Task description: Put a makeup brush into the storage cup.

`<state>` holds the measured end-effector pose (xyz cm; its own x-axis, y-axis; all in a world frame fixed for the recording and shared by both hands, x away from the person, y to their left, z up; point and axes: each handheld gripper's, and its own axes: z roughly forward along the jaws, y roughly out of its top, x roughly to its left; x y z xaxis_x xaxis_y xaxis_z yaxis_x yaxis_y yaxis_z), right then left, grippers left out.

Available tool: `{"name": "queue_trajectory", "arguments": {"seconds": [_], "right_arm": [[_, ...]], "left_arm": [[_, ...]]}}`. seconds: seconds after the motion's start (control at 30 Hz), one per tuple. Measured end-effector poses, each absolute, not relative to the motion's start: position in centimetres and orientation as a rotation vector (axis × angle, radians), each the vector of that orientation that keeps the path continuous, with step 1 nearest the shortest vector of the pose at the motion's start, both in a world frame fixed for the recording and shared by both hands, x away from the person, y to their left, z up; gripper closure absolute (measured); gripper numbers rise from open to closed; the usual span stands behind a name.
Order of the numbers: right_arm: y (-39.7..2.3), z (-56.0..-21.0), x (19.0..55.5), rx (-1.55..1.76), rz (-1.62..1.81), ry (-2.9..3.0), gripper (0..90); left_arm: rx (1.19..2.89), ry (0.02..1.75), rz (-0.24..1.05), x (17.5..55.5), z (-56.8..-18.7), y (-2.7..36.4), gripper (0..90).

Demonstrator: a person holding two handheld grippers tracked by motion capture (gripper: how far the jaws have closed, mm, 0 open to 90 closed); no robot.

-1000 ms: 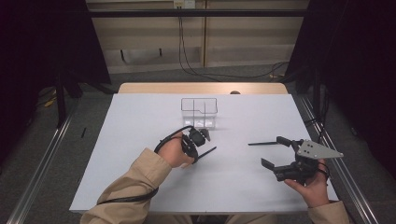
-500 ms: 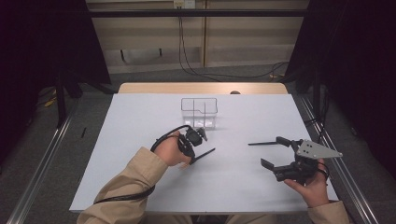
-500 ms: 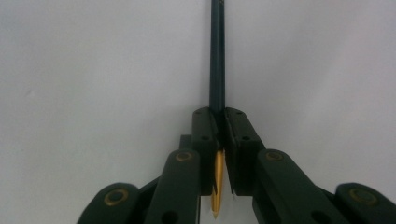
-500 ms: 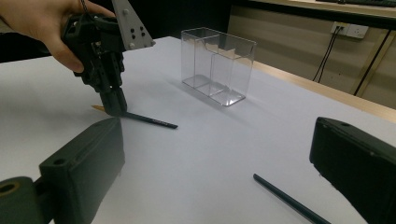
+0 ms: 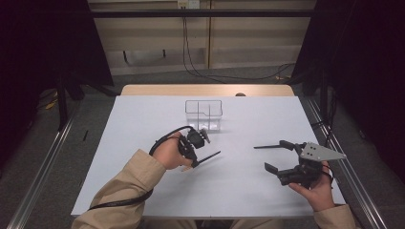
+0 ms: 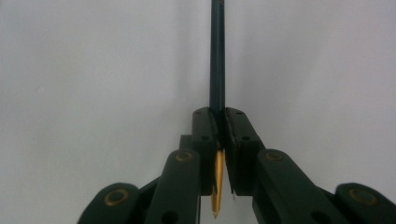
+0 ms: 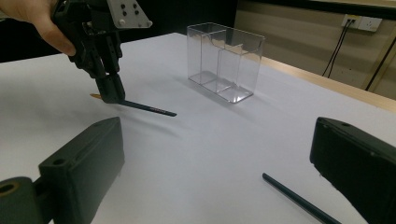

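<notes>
**Holding one pencil level while a second lies ahead of the open right jaws**

A slim dark green pencil with a pale wooden sharpened end (image 6: 217,70) is clamped between the closed jaws of the left gripper (image 5: 195,155), and its place is near the middle of the white table covering (image 5: 143,119), just above the surface. In the left gripper view the sharpened end is seen behind the pads, pointing back toward the hand, while the long green shaft runs straight out ahead along the line of the jaws. In the high view the shaft is seen slanting away to the right and slightly upward in the picture, roughly level with the table. The clear plastic box with inner dividers (image 5: 204,114) stands just beyond the left gripper, near but apart from it, so the left hand is judged the nearer one to it. For the pencil to be stood in a compartment, its long axis would have to be tipped from level to upright.

The right gripper (image 5: 270,156) is held with its jaws wide apart and nothing between them. A second dark green pencil (image 7: 299,200) lies flat on the covering just ahead of and between those jaws, its axis running diagonally across the right gripper view; this hand is clearly the nearer one to it.
</notes>
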<state>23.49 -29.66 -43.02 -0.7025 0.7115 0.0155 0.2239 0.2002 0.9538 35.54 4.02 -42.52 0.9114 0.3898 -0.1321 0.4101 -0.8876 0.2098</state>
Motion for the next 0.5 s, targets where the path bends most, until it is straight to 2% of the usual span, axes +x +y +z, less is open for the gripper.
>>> {"name": "queue_trajectory", "arguments": {"seconds": [0.5], "right_arm": [[-28.3, -42.6, 24.5, 0.867, 1.569, 2.074, 2.3]], "left_arm": [[2.825, 0.477, -0.108, 34.4, -40.7, 2.9, 83.6]]}}
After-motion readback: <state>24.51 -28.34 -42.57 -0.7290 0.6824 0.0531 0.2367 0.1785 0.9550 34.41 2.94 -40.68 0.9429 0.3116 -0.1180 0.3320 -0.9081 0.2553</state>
